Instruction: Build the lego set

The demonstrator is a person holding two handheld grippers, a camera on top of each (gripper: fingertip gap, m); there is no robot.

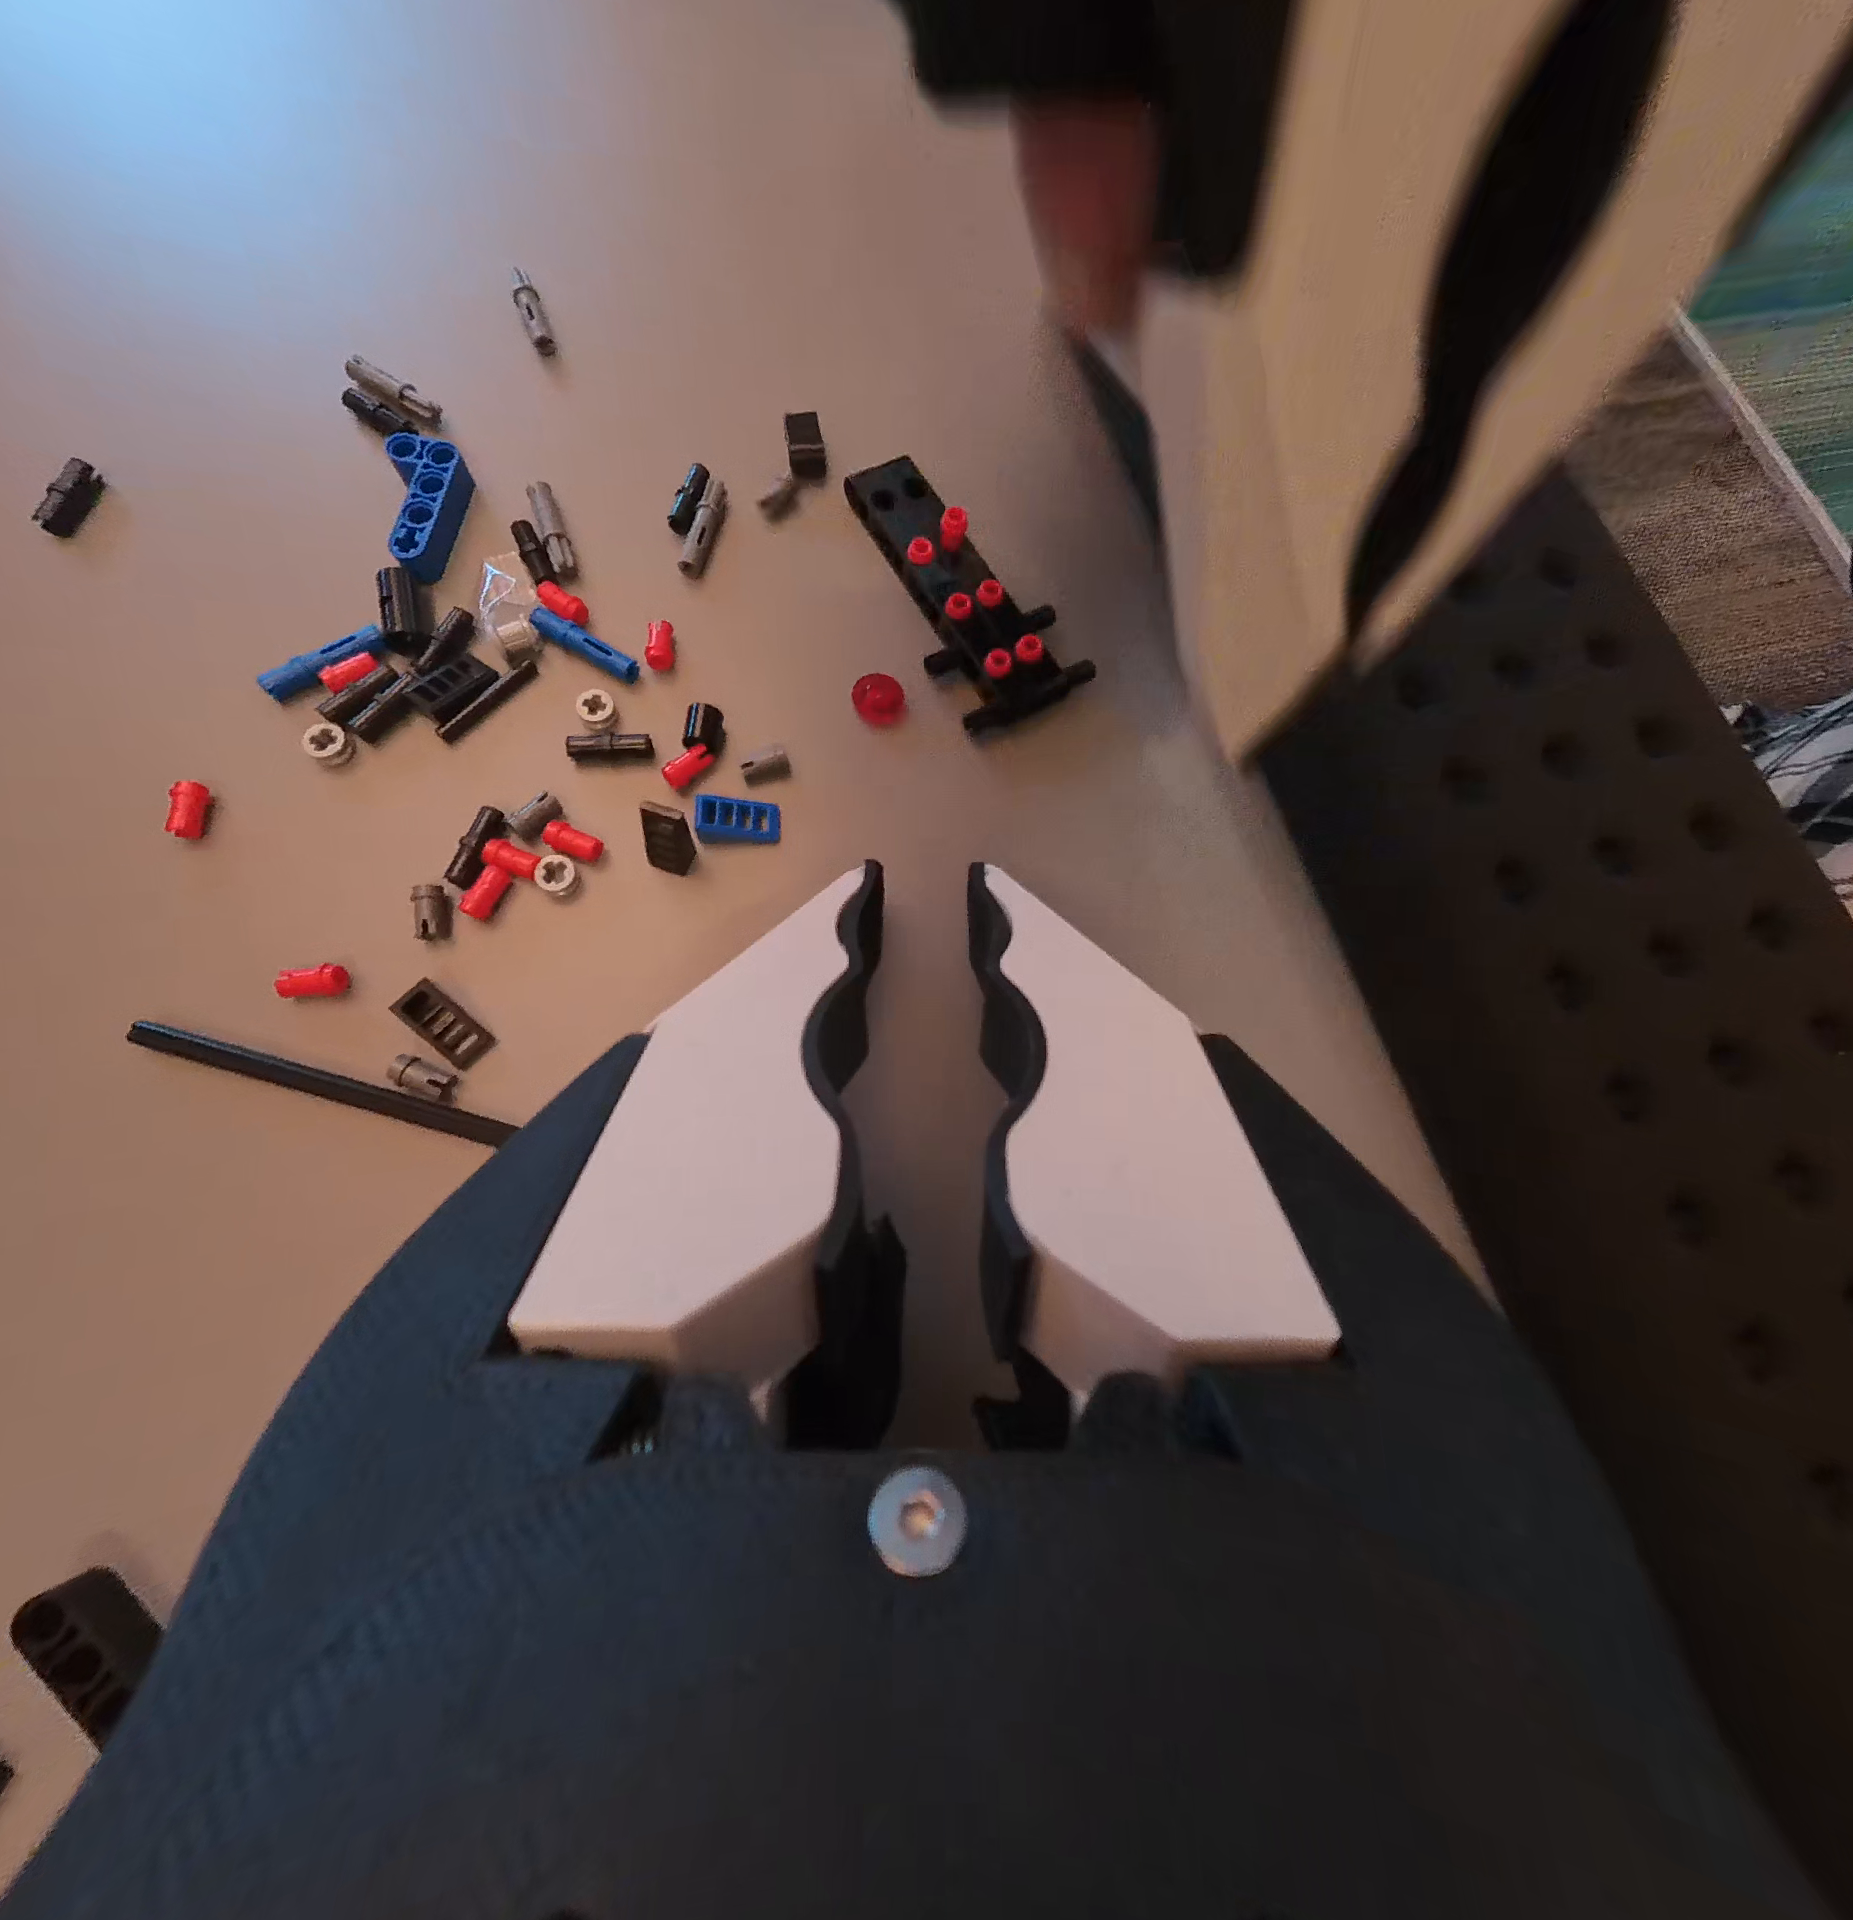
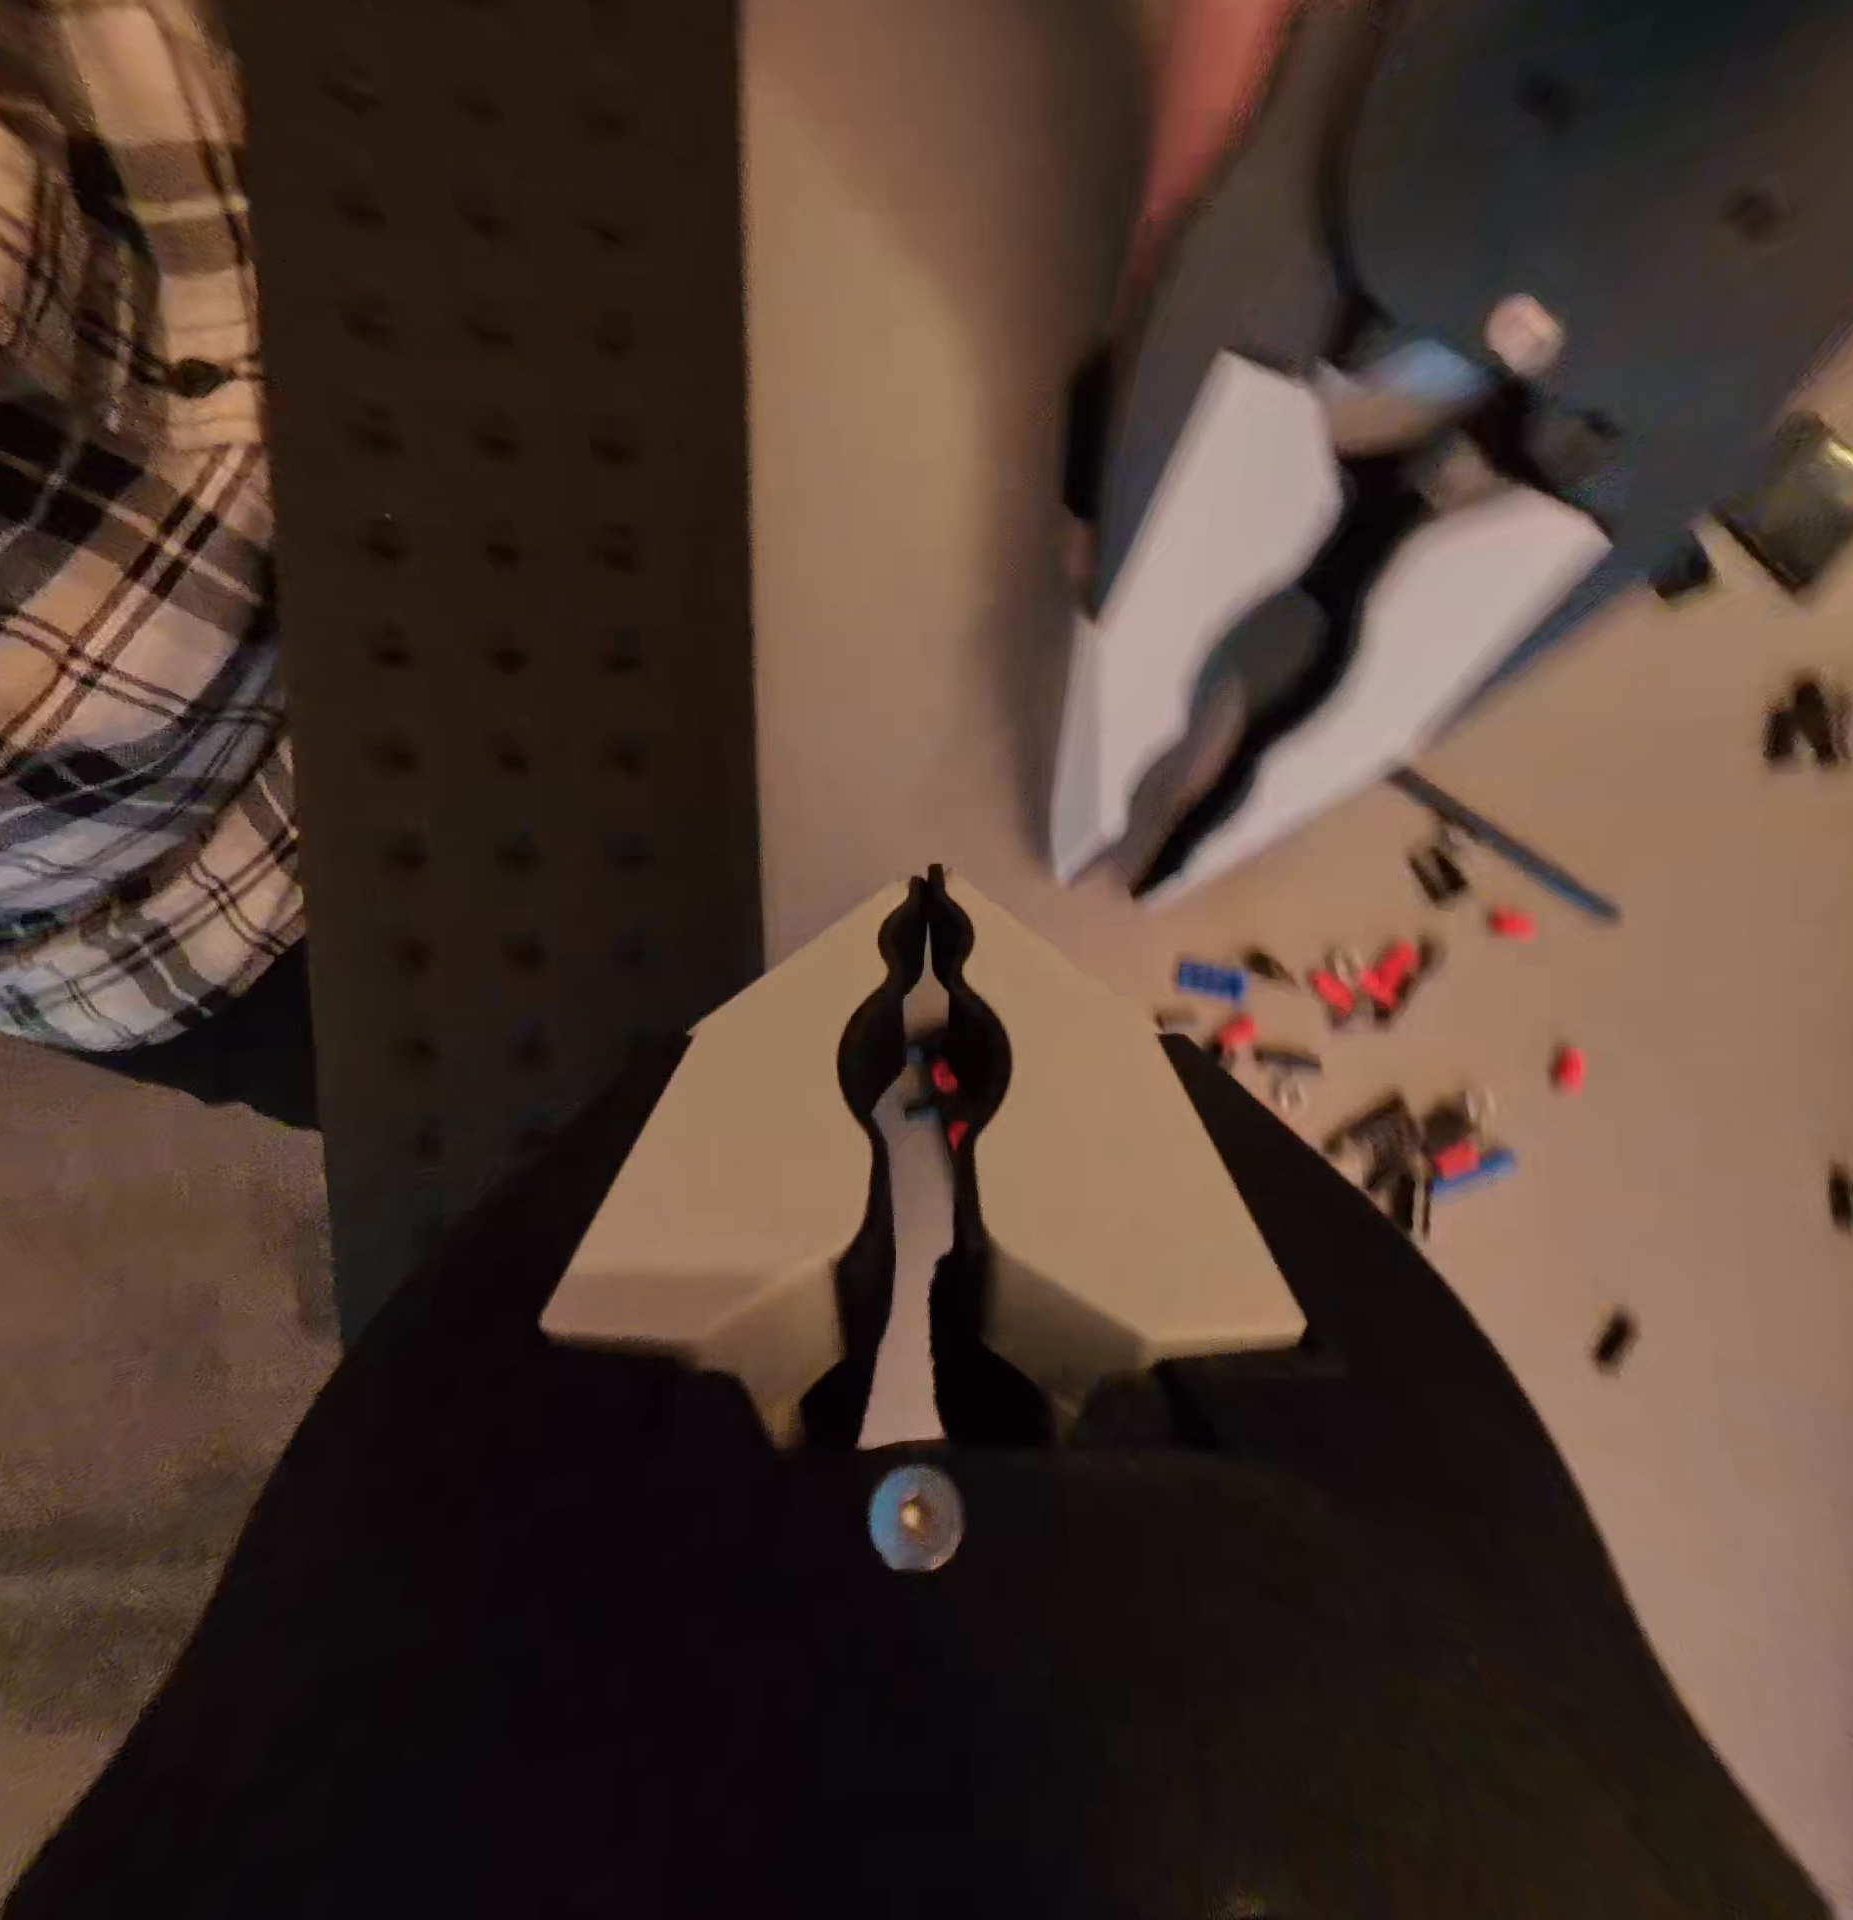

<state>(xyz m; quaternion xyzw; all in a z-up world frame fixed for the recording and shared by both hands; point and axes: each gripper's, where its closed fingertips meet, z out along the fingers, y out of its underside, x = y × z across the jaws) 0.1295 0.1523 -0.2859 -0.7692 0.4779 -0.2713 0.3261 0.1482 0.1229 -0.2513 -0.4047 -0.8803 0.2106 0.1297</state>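
Beige counter point(image 1: 226, 1299) with a matte, evenly lit surface; a dark perforated panel point(image 1: 1628, 1039) borders its edge, and beyond it lie carpeted floor point(image 1: 1711, 540) and a plaid fabric point(image 2: 101, 623). Loose lego pieces point(image 1: 465, 665), red, blue, black and grey, are scattered across the counter, with a long black axle point(image 1: 309, 1081) at their near edge. The partly built black assembly point(image 1: 963, 592), studded with red pins, lies flat on the counter just beside a red round piece point(image 1: 878, 696). Left gripper point(image 1: 924, 883) hovers above bare counter, jaws narrowly parted and empty. Right gripper point(image 2: 929, 883), blurred, has its jaws closed tip to tip, nothing visible between them.
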